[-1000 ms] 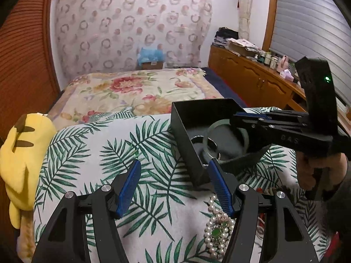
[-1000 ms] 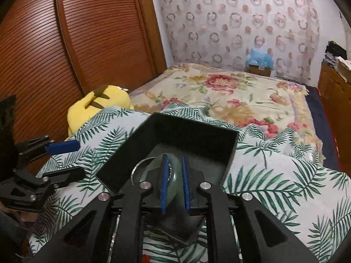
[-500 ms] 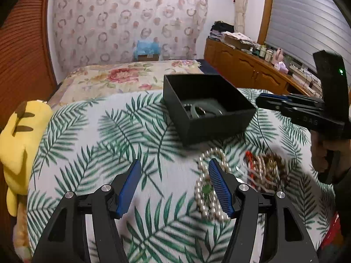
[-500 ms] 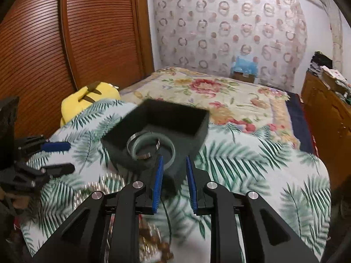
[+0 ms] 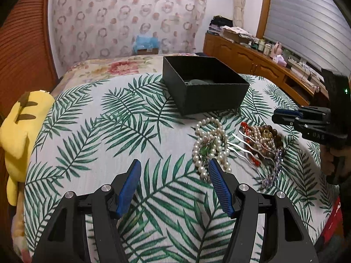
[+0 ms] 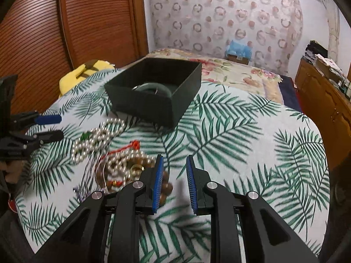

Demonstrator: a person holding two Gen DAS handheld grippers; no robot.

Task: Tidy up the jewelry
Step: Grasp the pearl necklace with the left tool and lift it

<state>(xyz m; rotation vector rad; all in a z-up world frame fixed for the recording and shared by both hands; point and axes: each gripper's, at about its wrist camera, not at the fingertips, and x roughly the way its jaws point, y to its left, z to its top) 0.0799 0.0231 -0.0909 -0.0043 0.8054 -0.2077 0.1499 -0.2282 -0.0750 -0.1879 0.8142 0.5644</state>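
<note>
A black open box [image 5: 206, 83] stands on the palm-leaf cloth [image 5: 105, 131] and holds a green bangle [image 6: 151, 86] and a thin metal ring. In front of it lie a pearl necklace [image 5: 210, 146], a silver hair comb [image 5: 248, 149] and a tangle of brown and pearl bead strings [image 5: 267, 138]. My left gripper [image 5: 173, 171] is open and empty, just left of the pearls. My right gripper [image 6: 174, 164] is open and empty, beside the brown beads [image 6: 129, 166]; it shows at the right in the left wrist view [image 5: 285, 116].
A yellow plush toy [image 5: 19, 131] lies at the left edge of the cloth. A floral bedspread [image 6: 241, 74] lies behind the box. Wooden cabinets [image 5: 252, 63] run along the right wall, a slatted wooden wardrobe [image 6: 65, 32] along the left.
The right gripper let the green bangle go into the box, opened and drew back toward the bead pile. The left gripper pulled back, so the jewelry pile came into view.
</note>
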